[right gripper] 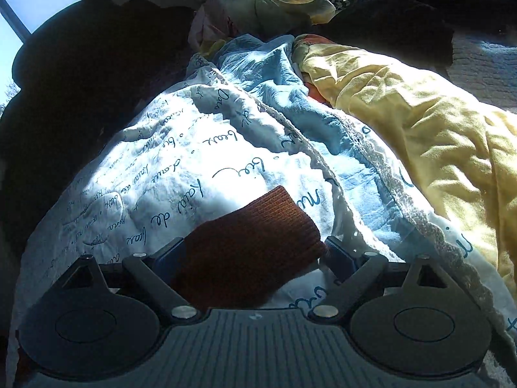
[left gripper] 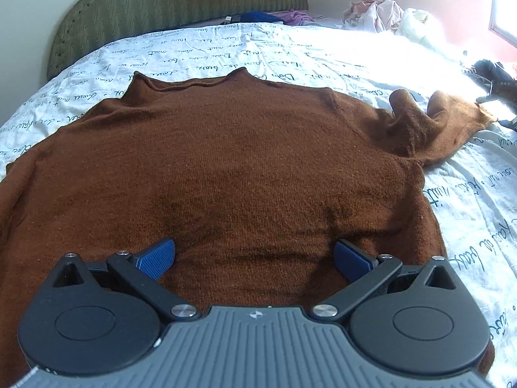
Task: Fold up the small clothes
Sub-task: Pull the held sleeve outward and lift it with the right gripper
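- Sweater [left gripper: 232, 148]: brown knit, lying flat on the bed [left gripper: 323, 55], collar toward the headboard [left gripper: 181, 3], hem toward the left gripper [left gripper: 253, 257]. Its long axis runs from hem to collar, straight ahead of that gripper.
- Sleeve [left gripper: 429, 119]: the one on the right in the left wrist view lies bunched and stretched out sideways, its cuff at the far right, well apart from the left gripper.
- Left gripper: fingers [left gripper: 158, 253] spread wide over the lower body of the sweater, near the hem; nothing is held.
- Right gripper [right gripper: 255, 253]: the ribbed cuff [right gripper: 255, 232] sits between its fingers [right gripper: 337, 253], pointing forward and away. The fingers stand partly open; the pads flank the cuff closely, but whether they press on it cannot be told.
- Governing relation: the cuff lies at the right gripper and the body at the left. Judged from this, the sleeve is the right hand's to bring inward across the body, while the left stands ready at the hem.
- Clothes pile [right gripper: 274, 3]: other garments beyond, not involved.
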A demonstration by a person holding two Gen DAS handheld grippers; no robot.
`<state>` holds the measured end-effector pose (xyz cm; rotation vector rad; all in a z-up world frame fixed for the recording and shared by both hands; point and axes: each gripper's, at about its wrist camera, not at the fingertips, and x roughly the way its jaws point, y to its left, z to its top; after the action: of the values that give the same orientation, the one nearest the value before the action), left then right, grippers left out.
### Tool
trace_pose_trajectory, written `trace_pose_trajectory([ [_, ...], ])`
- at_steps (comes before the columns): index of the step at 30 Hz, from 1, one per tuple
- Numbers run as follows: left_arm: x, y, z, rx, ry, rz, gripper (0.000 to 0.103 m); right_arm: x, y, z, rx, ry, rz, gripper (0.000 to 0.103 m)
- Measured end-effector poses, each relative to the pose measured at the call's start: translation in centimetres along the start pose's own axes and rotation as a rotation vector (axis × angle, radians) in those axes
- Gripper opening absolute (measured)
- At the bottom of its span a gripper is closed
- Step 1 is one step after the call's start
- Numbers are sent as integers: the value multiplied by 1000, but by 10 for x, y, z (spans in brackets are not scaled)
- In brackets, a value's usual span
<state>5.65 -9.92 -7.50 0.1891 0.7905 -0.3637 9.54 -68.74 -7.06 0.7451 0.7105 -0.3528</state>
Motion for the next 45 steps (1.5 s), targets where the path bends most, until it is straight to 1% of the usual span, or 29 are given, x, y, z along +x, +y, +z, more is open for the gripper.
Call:
trace_pose_trajectory([
  [1,1,1,-1,-6,-3,-4,103,2,1,0,-2,9,-16,53],
  [2,1,2,-1,-9,-8,-6,103,4,2,0,-4,17,-26,34],
  [4,3,2,-1,-13,-17,-4,103,3,4,-1,10,14,-8,30],
  [5,3,1,-1,-12,-17,-2,103,0,6,-1,8,0,-20,20],
  [6,3,1,-1,-11,-18,1,103,-4,8,-1,8,-15,-18,15],
  [8,4,0,-1,-5,-20,3,103,-14,10,-3,23,-53,-20,10],
  [13,3,0,-2,1,-27,-1,103,-39,16,-9,32,-128,4,9],
  [16,3,2,-3,-5,-31,-7,103,-52,20,-8,8,-163,31,9],
  [20,3,0,-3,-14,-37,1,103,-73,23,0,-67,-203,40,9],
  [23,2,1,-4,-25,-41,3,103,-89,18,11,-115,-221,71,9],
  [25,2,0,-4,-23,-41,7,103,-96,10,17,-128,-220,95,9],
  [28,3,-2,-3,-18,-40,13,103,-98,-9,15,-141,-192,94,9],
  [31,3,-1,-2,-23,-33,11,103,-96,-34,5,-108,-182,113,8],
  [33,2,-3,-2,-29,-25,23,103,-96,-52,-6,-72,-188,137,8],
  [35,0,-7,3,-36,16,47,103,-98,-63,-9,-49,-194,161,8],
  [36,-2,-9,6,-51,36,49,103,-101,-65,-8,-49,-201,170,8],
  [38,-6,-10,10,-122,75,49,103,-105,-63,1,-60,-213,182,8],
  [39,-9,-11,11,-152,85,43,103,-107,-61,5,-70,-215,187,8],
  [41,-19,-15,10,-201,73,26,103,-108,-55,19,-89,-213,194,8],
  [43,-28,-23,8,-209,62,3,103,-107,-49,30,-116,-197,176,8],
  [45,-35,-32,4,-175,62,8,103,-107,-50,37,-120,-180,154,8],
])
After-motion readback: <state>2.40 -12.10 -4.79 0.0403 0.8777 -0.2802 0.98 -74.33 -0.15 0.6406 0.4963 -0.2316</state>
